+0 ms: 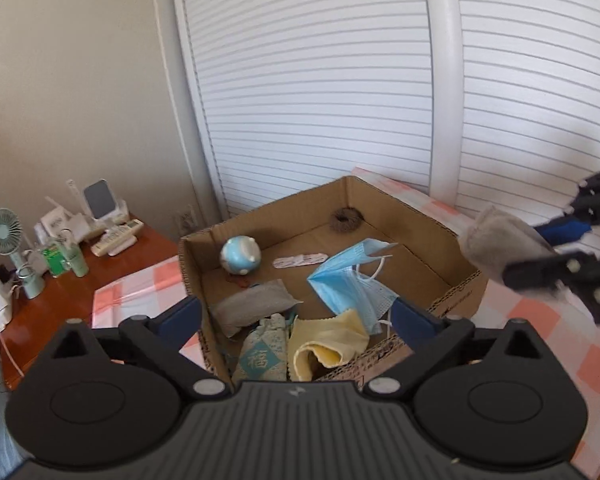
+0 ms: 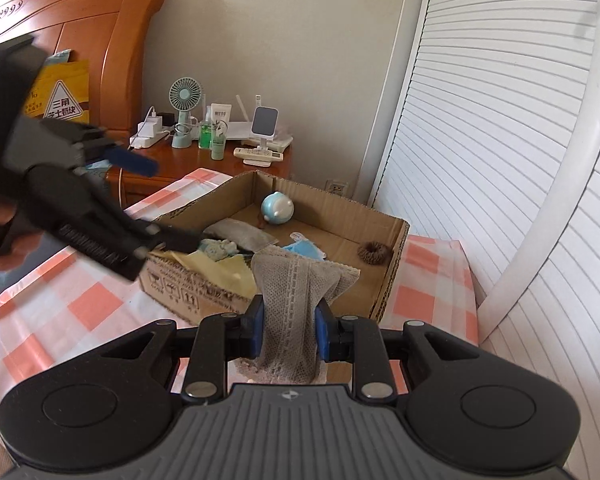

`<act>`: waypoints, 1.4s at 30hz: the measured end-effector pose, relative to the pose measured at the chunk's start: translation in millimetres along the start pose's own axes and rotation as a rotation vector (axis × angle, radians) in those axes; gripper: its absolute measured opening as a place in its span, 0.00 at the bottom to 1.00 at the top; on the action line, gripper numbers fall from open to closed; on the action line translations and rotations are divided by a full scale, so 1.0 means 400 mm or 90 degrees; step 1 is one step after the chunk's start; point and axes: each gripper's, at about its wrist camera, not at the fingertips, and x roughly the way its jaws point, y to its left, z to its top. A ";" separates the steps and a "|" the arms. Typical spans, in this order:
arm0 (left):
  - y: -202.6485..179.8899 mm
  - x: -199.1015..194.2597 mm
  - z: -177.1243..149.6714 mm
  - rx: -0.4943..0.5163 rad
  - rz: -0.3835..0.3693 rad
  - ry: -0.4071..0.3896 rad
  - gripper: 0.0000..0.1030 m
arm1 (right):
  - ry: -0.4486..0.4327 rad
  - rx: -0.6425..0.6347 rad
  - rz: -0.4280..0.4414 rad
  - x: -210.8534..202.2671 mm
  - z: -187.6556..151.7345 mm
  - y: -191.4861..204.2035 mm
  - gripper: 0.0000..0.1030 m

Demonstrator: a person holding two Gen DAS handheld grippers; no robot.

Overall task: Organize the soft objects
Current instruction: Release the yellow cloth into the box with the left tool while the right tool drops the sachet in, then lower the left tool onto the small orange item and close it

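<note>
Right gripper pinching grey cloth, left gripper wide and empty: carry cloth forward over box before letting go.

A green desk fan and remote control sit on the wooden nightstand.

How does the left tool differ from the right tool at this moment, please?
The left tool stands wide open with nothing between its pads, above the cardboard box; the right tool is shut on a grey knitted cloth, held outside the box's near wall. Both have blue pads and black frames.
</note>
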 end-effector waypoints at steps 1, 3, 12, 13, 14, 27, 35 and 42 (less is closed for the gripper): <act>-0.002 -0.008 -0.012 -0.002 0.010 -0.011 0.98 | 0.001 0.000 -0.001 0.010 0.008 -0.005 0.28; -0.001 -0.033 -0.035 -0.018 0.012 -0.017 0.99 | 0.003 -0.001 -0.004 0.032 0.029 -0.015 0.28; -0.025 -0.183 -0.150 -0.085 0.046 -0.046 0.99 | 0.013 -0.003 -0.015 0.176 0.167 -0.046 0.28; -0.027 -0.194 -0.160 -0.089 0.045 -0.047 0.99 | 0.016 -0.002 -0.018 0.196 0.184 -0.048 0.28; -0.028 -0.208 -0.171 -0.097 0.048 -0.051 0.99 | 0.017 -0.004 -0.020 0.213 0.199 -0.048 0.28; -0.040 -0.256 -0.242 -0.123 0.092 -0.054 0.99 | 0.035 0.041 -0.052 0.321 0.248 -0.057 0.96; -0.044 -0.260 -0.247 -0.125 0.094 -0.040 0.99 | 0.020 0.035 -0.037 0.180 0.188 -0.028 1.00; -0.070 -0.259 -0.251 -0.124 0.080 -0.014 0.99 | 0.033 0.075 -0.049 0.092 0.070 0.000 1.00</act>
